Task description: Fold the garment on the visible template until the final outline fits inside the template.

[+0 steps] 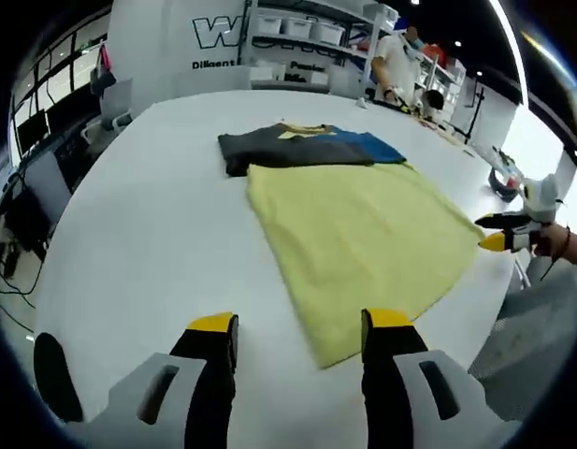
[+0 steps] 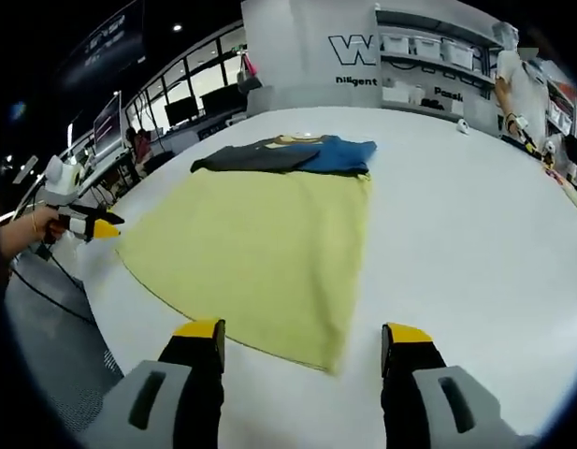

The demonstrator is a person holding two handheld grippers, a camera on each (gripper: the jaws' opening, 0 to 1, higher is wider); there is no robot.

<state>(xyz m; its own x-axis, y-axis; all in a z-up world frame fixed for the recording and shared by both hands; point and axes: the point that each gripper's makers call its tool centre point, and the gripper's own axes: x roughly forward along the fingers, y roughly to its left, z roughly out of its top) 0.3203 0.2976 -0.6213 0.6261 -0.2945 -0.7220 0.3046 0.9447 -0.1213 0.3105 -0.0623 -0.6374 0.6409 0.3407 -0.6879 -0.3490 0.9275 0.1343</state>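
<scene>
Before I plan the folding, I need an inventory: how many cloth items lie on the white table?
2. A yellow cloth lies spread flat in front of both grippers; a dark-and-blue garment lies bunched at its far edge, touching it. Anything beneath them would be hidden.

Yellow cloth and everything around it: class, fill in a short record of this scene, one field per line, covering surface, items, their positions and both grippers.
surface: white table
template: yellow cloth lying flat, nearest the grippers
garment: dark garment with blue part, folded, at the cloth's far edge
left gripper: open, empty, above the cloth's near corner
right gripper: open, empty, above the cloth's near corner
background: shelves, person standing
</scene>
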